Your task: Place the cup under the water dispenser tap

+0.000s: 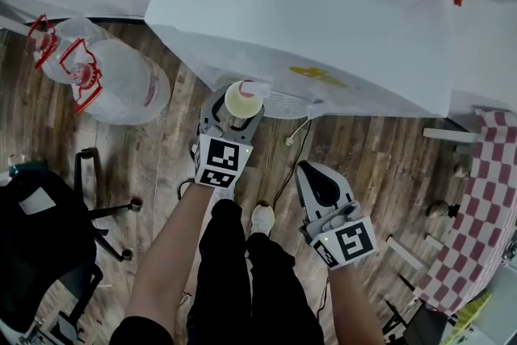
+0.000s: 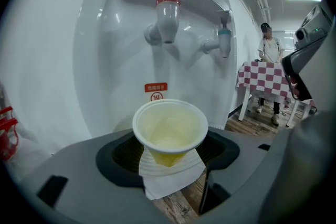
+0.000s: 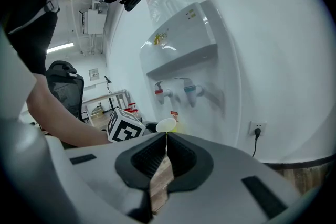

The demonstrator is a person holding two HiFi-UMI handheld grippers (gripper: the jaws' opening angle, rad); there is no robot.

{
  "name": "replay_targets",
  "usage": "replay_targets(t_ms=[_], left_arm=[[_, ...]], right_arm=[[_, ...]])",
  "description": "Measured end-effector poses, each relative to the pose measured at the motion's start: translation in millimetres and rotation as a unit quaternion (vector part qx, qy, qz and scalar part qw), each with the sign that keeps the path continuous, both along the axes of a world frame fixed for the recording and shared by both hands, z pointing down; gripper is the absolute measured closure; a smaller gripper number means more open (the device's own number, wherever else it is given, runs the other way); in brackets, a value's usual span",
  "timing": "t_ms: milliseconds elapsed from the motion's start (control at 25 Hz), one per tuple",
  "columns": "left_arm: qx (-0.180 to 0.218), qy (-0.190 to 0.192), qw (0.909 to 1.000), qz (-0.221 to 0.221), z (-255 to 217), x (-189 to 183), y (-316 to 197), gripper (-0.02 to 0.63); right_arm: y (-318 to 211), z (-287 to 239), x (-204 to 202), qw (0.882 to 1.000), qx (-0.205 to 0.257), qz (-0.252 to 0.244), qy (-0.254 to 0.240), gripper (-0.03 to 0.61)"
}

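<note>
Your left gripper (image 2: 170,157) is clamped low on the thin cream plastic cup (image 2: 169,128), which sits short of and below the red tap (image 2: 168,14) of the white water dispenser (image 2: 100,86). Your right gripper (image 3: 164,155) is closed on nothing. Squeezing harder could buckle the soft cup, and drifting right could put it under the blue tap (image 2: 224,42).

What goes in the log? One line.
left gripper shut on cup | right gripper shut, empty | cup held below red tap

Grey left gripper (image 1: 241,111) and right gripper (image 1: 313,176), black trousers (image 1: 234,271), white shoe (image 1: 262,218).
</note>
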State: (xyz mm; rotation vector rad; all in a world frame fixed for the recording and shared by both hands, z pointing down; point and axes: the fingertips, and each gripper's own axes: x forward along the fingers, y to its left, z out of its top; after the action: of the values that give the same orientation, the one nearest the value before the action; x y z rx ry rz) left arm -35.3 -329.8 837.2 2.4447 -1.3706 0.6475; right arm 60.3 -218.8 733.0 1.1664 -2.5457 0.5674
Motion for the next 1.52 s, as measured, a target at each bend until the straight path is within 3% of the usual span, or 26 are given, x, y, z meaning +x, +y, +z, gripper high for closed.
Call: replay_targets(t_ms=[1520], left_arm=[[-0.051,-0.009,0.9986,0.002,40,4,-1,0.302]], right_arm=[[-17,33,-23,0.999,-0.027,-0.008,0.016,0.555]])
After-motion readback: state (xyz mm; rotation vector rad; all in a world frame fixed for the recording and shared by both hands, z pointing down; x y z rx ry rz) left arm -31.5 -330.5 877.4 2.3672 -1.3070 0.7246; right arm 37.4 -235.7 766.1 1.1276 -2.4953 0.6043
